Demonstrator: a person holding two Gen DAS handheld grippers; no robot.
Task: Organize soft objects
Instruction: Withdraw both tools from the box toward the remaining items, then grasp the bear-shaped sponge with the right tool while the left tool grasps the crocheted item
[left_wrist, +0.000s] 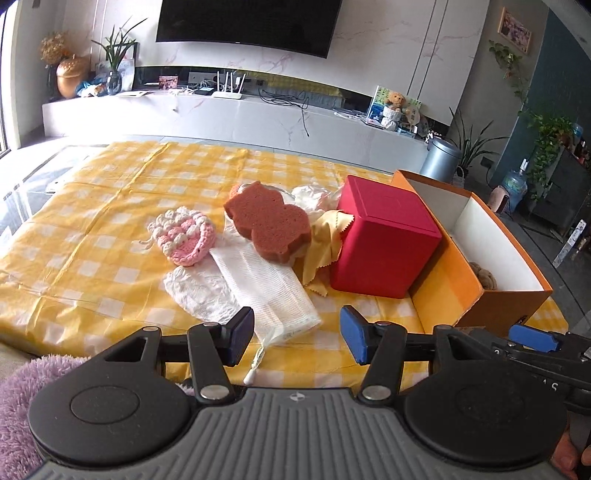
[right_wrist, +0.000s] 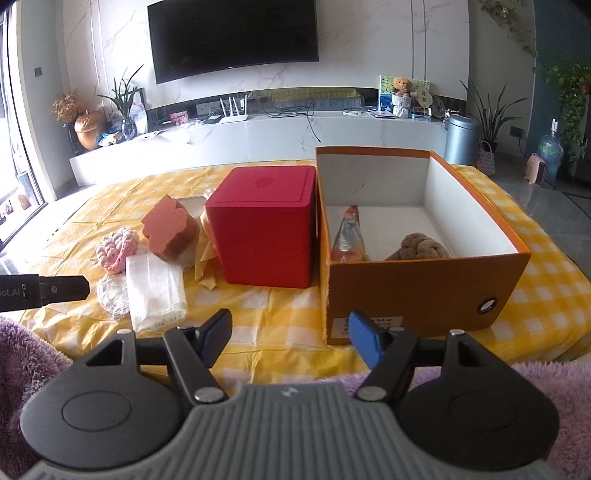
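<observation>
Soft items lie in a pile on the yellow checked cloth (left_wrist: 110, 206): a brown sponge (left_wrist: 267, 221), a pink and white crochet piece (left_wrist: 184, 234), a white mesh cloth (left_wrist: 266, 291), a white lacy cloth (left_wrist: 201, 291) and a yellow cloth (left_wrist: 323, 240). Beside them stand a red box (left_wrist: 384, 236) and an open orange box (right_wrist: 424, 280), which holds a brown knotted plush (right_wrist: 421, 247) and a shiny packet (right_wrist: 347, 236). My left gripper (left_wrist: 297, 338) hangs open just in front of the mesh cloth, holding nothing. My right gripper (right_wrist: 290, 341) is open and empty before the orange box's front corner.
A fluffy purple fabric (right_wrist: 554, 391) lies along the near edge under both grippers. Behind the table runs a white marble TV bench (left_wrist: 221, 110) with a router, plants and a teddy bear. A grey bin (left_wrist: 441, 158) stands at the right.
</observation>
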